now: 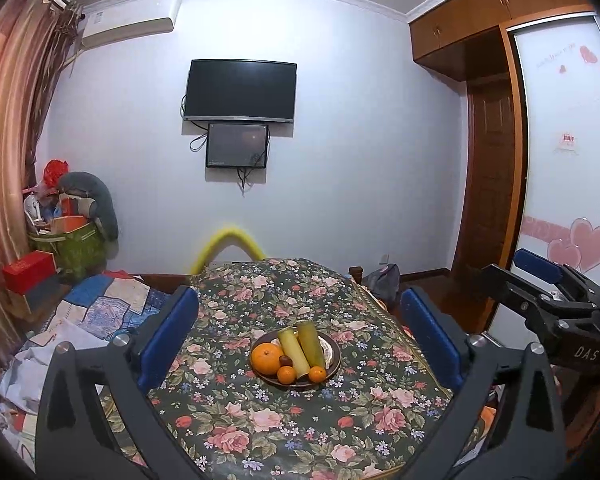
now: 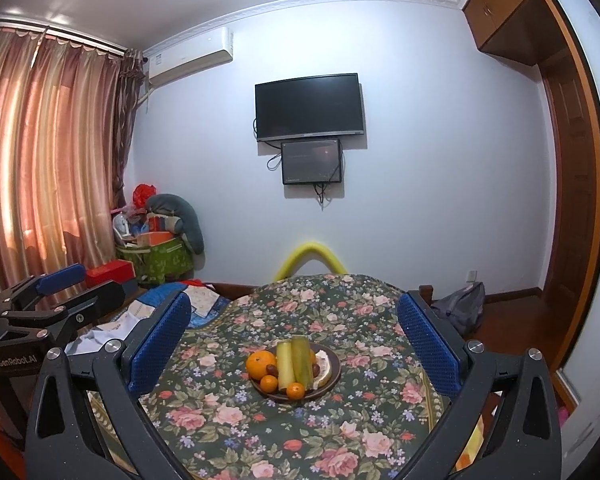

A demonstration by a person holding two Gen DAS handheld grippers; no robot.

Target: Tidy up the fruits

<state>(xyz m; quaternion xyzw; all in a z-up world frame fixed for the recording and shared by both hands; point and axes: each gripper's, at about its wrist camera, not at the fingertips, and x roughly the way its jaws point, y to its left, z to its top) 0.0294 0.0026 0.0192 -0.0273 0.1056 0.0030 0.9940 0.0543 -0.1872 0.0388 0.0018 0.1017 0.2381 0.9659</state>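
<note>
A dark round plate sits mid-table on a floral cloth. On it lie a large orange, two small oranges, two yellow-green stalk pieces, a small dark fruit and a pomelo wedge. My left gripper is open and empty, above and short of the plate. My right gripper is open and empty, likewise held back. Each gripper also shows at the edge of the other's view, the right one and the left one.
The floral-cloth table fills the foreground. A bed with patchwork bedding lies to the left. A green basket of clutter, a red box, curtains, a wall TV and a wardrobe surround it. A grey bag sits on the floor.
</note>
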